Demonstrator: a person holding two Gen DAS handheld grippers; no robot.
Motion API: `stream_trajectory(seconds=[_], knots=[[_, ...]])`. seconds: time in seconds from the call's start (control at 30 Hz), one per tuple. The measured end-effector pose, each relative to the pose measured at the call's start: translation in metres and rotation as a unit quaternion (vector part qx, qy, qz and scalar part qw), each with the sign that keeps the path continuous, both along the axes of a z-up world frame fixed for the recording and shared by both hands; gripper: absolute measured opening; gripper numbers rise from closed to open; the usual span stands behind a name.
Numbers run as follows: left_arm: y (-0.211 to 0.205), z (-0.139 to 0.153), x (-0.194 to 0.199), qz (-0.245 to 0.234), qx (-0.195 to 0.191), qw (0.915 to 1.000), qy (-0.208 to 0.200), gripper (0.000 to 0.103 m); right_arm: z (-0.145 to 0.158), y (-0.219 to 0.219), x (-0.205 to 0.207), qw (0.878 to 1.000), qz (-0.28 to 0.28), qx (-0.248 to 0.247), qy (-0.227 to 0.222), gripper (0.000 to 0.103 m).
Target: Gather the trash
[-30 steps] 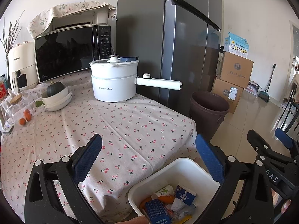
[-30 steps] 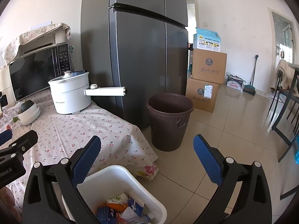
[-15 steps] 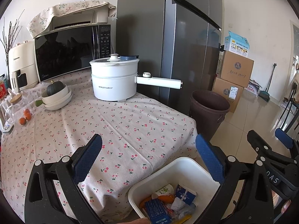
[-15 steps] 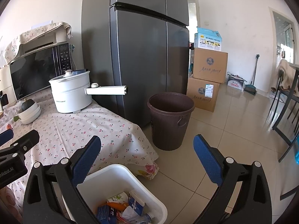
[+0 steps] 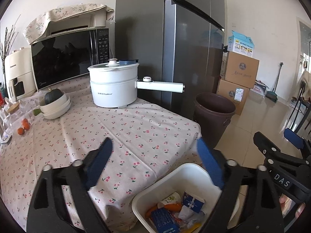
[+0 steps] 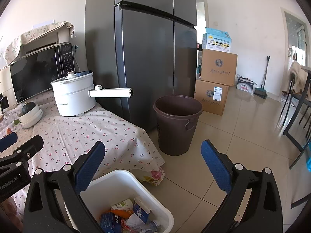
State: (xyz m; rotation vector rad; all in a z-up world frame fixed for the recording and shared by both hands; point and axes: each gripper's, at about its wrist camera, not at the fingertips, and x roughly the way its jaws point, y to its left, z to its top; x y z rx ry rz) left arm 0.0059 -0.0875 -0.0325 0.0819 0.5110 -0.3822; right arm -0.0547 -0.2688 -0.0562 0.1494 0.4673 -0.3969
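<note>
Both grippers hang side by side over the corner of a table [image 5: 136,132] covered in a cherry-print cloth. The left gripper [image 5: 155,163] has its blue pads apart and its jaws are closing, with nothing between them, just tablecloth and the bin rim behind. The right gripper [image 6: 153,165] sits wide open, also empty, looking out over the tiled floor.

The trash is already in a small white bin [image 5: 186,176] that sits low at the table's corner, right under both grippers. Inside it there's a paper cup [image 5: 170,201], a little blue and white carton [image 5: 192,203], a blue packet [image 5: 162,220] and something orange [image 5: 171,207], all jumbled together. From the right wrist view the same bin [image 6: 124,182] shows up just below the left pad.

Further back, a big brown bucket [image 6: 177,124] stands on the floor beside a dark grey fridge [image 6: 147,54], well apart from the white bin. On the table there's a white electric pot [image 5: 113,85] with a long handle sticking out toward the fridge, a microwave [image 5: 68,56] behind it, and stacked bowls [image 5: 56,107] holding a dark green squash. Cardboard boxes [image 6: 217,83] are stacked by the far wall.
</note>
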Motion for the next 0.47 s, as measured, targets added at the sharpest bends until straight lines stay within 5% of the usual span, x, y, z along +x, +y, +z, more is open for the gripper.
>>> stream_trajectory(seconds=[0.17, 0.3, 0.47], knots=[[0.0017, -0.0011, 0.0035, -0.005, -0.009, 0.9999, 0.012, 0.070, 0.0004, 0.0000, -0.0001, 1.000, -0.001, -0.001, -0.001, 0.096], [-0.0008, 0.0016, 0.0015, 0.005, 0.002, 1.0000, 0.004, 0.092, 0.0017, 0.0002, -0.0011, 1.000, 0.000, -0.005, -0.006, 0.096], [-0.0025, 0.0021, 0.0004, 0.019, 0.011, 0.9998, 0.003, 0.096, 0.0036, -0.0002, -0.0031, 1.000, -0.004, -0.013, -0.011, 0.096]])
